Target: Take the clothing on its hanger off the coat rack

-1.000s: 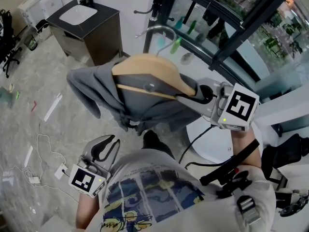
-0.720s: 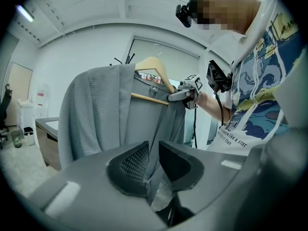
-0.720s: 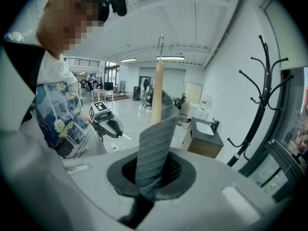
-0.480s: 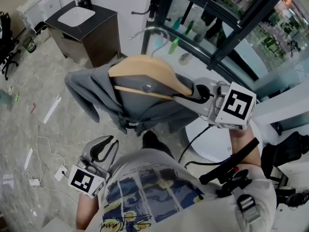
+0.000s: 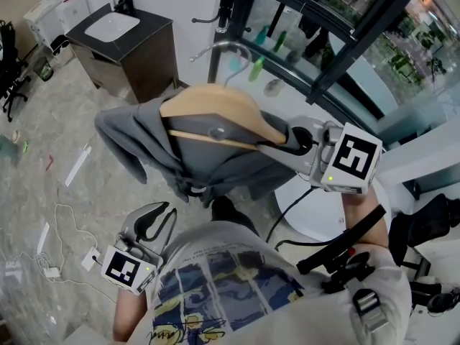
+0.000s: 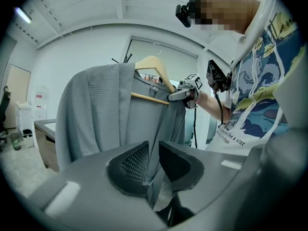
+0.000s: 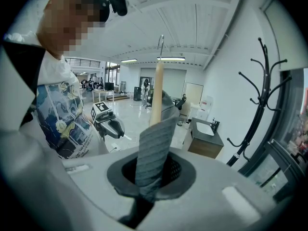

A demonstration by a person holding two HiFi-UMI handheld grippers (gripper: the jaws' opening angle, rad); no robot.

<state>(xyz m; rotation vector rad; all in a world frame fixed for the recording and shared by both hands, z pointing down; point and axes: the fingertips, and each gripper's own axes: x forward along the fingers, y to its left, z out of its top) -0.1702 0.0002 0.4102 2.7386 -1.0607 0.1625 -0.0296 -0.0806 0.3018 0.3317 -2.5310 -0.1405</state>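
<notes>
A grey garment (image 5: 208,157) hangs on a wooden hanger (image 5: 215,103) held up in the air. My right gripper (image 5: 279,144) is shut on the hanger's right end through the cloth; in the right gripper view the grey fabric (image 7: 154,148) and wood (image 7: 156,90) rise from between the closed jaws (image 7: 153,174). The hanger's metal hook (image 5: 228,49) is apart from the black coat rack (image 7: 262,95), which stands to the right. My left gripper (image 5: 154,218) hangs low by the person's waist, open and holding nothing, facing the garment (image 6: 101,114) from below.
A dark cabinet with a white sink (image 5: 129,42) stands at the back left. A black-framed glass wall (image 5: 338,42) runs behind the rack pole (image 5: 230,9). White cables and a plug strip (image 5: 65,228) lie on the floor at the left; a white round base (image 5: 316,218) sits near the person's feet.
The hanger with the garment has drifted slightly left and up in the head view, still in the right gripper's hold. The left gripper has stayed where it was.
</notes>
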